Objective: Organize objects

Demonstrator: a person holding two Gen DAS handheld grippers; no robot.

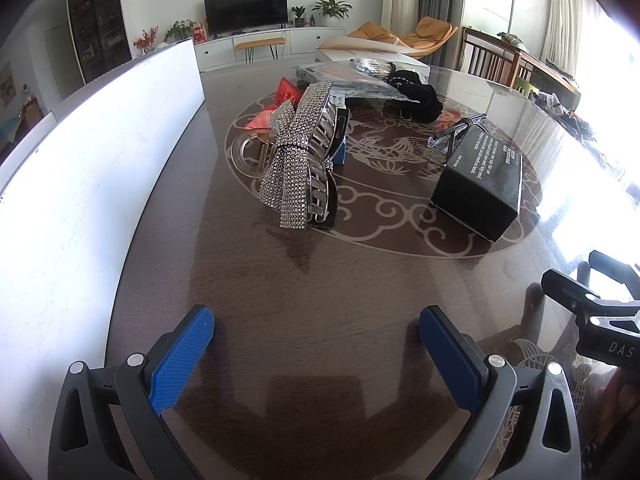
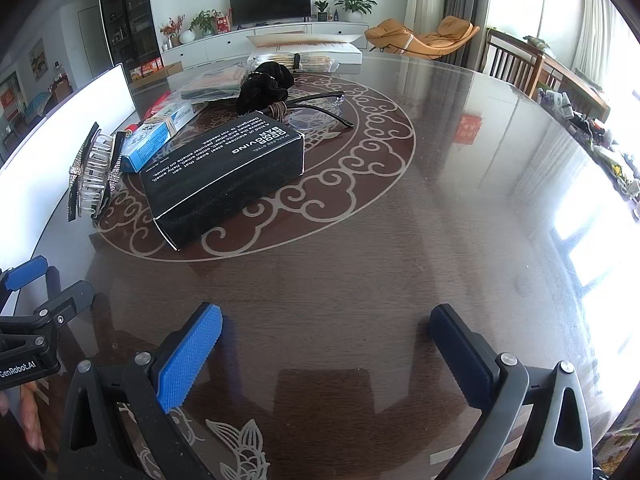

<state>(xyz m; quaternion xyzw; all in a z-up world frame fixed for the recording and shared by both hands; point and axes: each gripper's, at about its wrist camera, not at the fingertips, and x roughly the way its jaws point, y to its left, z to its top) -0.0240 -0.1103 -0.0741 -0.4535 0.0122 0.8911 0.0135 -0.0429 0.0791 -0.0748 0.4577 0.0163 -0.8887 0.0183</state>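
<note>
Dark TV (image 2: 270,2) on white cabinet (image 2: 256,38), orange lounger (image 2: 424,38), bright windows right.

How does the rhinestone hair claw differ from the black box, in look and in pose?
The rhinestone hair claw glitters with silver stones in a bow shape and has open teeth; the black box is matte, plain and closed, with white print. The claw stands propped on its edge, while the box lies flat on a broad face. Both rest on the dark wooden table, untouched by either gripper.
</note>
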